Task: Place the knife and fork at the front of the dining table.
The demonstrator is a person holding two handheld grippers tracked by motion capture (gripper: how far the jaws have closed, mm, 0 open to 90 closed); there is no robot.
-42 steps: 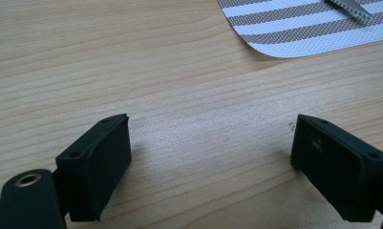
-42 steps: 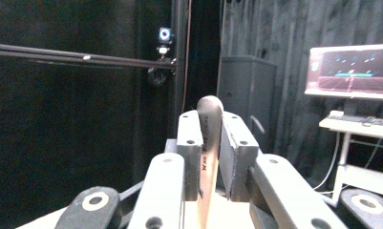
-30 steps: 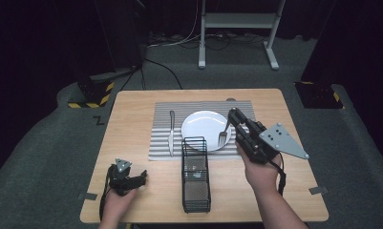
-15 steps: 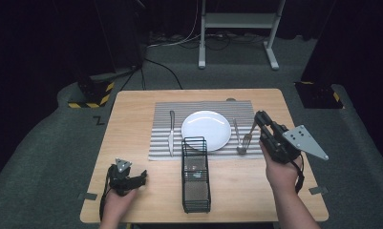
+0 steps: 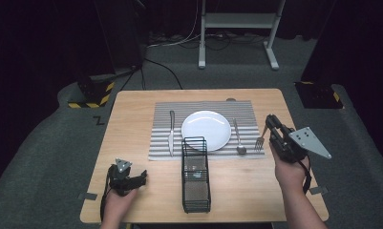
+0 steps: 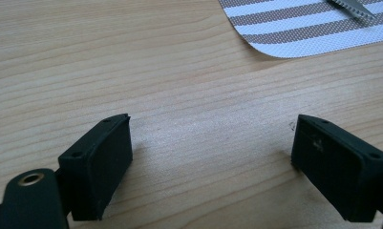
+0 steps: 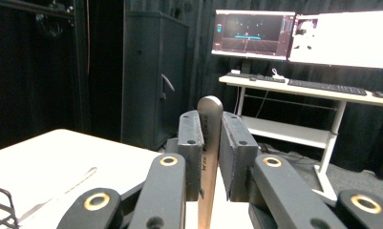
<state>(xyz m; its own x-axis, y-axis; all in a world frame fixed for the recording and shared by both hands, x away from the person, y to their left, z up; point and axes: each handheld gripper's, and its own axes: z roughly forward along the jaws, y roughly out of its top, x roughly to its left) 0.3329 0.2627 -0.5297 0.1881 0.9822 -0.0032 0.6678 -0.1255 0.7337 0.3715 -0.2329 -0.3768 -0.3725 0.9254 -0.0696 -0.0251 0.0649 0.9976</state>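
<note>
Your right gripper (image 5: 273,125) has its jaws clamped on the handle of a silver metal fork (image 5: 260,141), and in the right gripper view you can see the fork's rounded handle end (image 7: 209,112) sticking up between the two black pads, squeezed from both sides. From the high view the fork hangs tines-down off the right edge of the grey-and-white striped placemat (image 5: 160,143), just right of a silver spoon (image 5: 238,137) that lies on the mat beside the round white plate (image 5: 206,129). A silver table knife (image 5: 171,132) sits on the mat on the plate's left. Near the middle of the light wooden table (image 5: 256,191), on the near side of the plate, stands a black wire cutlery basket (image 5: 196,174). Your left gripper (image 5: 143,178) rests low at the near left of the table, jaws spread wide with nothing between them, just bare wood (image 6: 208,129) and a corner of the placemat (image 6: 303,28) farther off.
</note>
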